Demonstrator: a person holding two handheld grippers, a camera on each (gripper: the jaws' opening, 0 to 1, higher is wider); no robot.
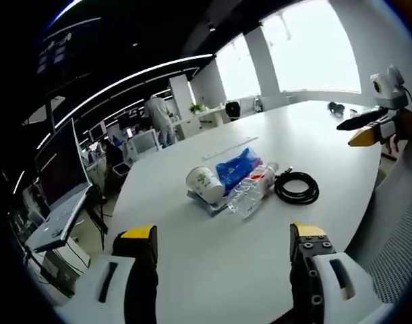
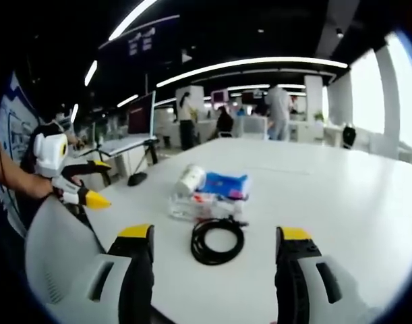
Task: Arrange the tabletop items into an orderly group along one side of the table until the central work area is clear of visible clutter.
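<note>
Lying together near the middle of the white table (image 1: 192, 270) are a paper cup (image 1: 204, 183), blue packet (image 1: 237, 167), plastic bottle (image 1: 253, 189) and coiled black cable (image 1: 297, 187). Both the left gripper (image 1: 222, 244) and right gripper (image 2: 212, 237) are hovering with jaws spread, holding nothing.

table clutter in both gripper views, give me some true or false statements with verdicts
1. The paper cup lies on its side. True.
2. The black cable is stretched out straight across the table. False: it is wound into a coil.
3. The clear plastic bottle lies flat next to the blue packet. True.
4. The left gripper is clamped on the bottle. False: its jaws stand open and hold nothing, short of the items.
5. The right gripper stands open with the cable coil ahead between its jaws. True.
</note>
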